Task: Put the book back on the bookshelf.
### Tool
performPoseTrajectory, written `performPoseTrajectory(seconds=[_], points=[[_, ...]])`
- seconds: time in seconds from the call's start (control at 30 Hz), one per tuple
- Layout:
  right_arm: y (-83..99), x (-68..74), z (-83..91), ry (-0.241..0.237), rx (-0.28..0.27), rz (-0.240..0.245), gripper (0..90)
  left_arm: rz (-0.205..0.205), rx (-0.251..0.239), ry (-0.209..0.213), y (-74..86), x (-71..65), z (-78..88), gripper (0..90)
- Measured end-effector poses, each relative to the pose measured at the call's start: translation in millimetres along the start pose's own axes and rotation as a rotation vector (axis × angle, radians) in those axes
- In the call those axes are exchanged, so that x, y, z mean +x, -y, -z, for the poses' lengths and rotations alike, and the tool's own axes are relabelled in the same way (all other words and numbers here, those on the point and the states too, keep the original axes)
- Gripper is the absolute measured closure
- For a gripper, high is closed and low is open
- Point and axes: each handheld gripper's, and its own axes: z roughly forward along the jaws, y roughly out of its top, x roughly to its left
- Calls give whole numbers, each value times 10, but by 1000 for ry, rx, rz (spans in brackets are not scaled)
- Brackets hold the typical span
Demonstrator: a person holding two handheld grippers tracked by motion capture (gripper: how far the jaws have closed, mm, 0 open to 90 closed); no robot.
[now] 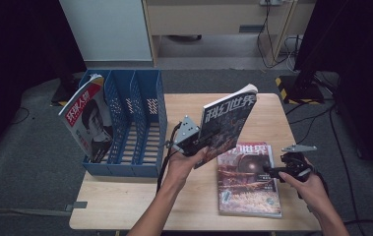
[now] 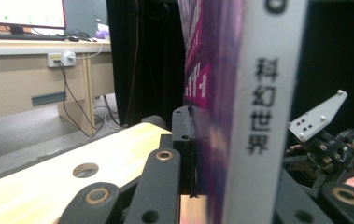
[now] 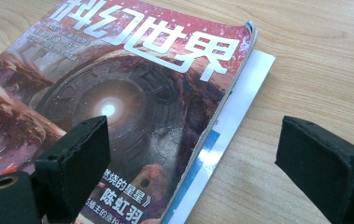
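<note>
The work on hand looked to be filing magazines into the blue slotted plastic file rack (image 1: 135, 123) at the table's left, and it appeared roughly a third done: one red-and-white magazine with a portrait cover (image 1: 86, 118) already leaned in the rack's leftmost bay, while the two bays to its right stood empty. The left gripper (image 1: 200, 141) was clamped on the lower edge of a purple science-fiction magazine with a white spine (image 1: 226, 123), holding it upright and tilted in the air above the middle of the pale wooden table (image 1: 139, 206), just right of the rack; in the left gripper view the black jaws pinched the pages beside the spine (image 2: 258, 116). The right gripper (image 1: 272, 171) hovered with its jaws spread wide and grasping nothing, poised at the right edge of a reddish magazine with a glowing ring on its cover (image 3: 118, 102), which lay flat on another white-edged one (image 3: 240, 116) near the table's right front. So, at a guess, the lifted magazine and the flat stack remained to be filed. The rack's right wall stood near the held magazine, leaving a short clear path over it into the open bays; the table's front left lay bare, and the right-hand stack sat near the table's edge.
</note>
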Motion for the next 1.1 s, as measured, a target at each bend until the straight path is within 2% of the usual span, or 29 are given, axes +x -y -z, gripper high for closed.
performPoseTrajectory(seconds=[0.23, 0.5, 0.9, 1.1], points=[[6, 19, 4, 3, -1, 4, 109, -16, -11, -27, -64, 70, 125, 825], [8, 26, 16, 6, -1, -5, 115, -11, -24, -42, -103, 134, 249, 825], [9, 32, 17, 9, 1, 0, 123, 11, -45, -45, -84, 185, 340, 825], [14, 21, 27, 14, -5, 2, 126, 18, -54, -61, -94, 234, 439, 825]])
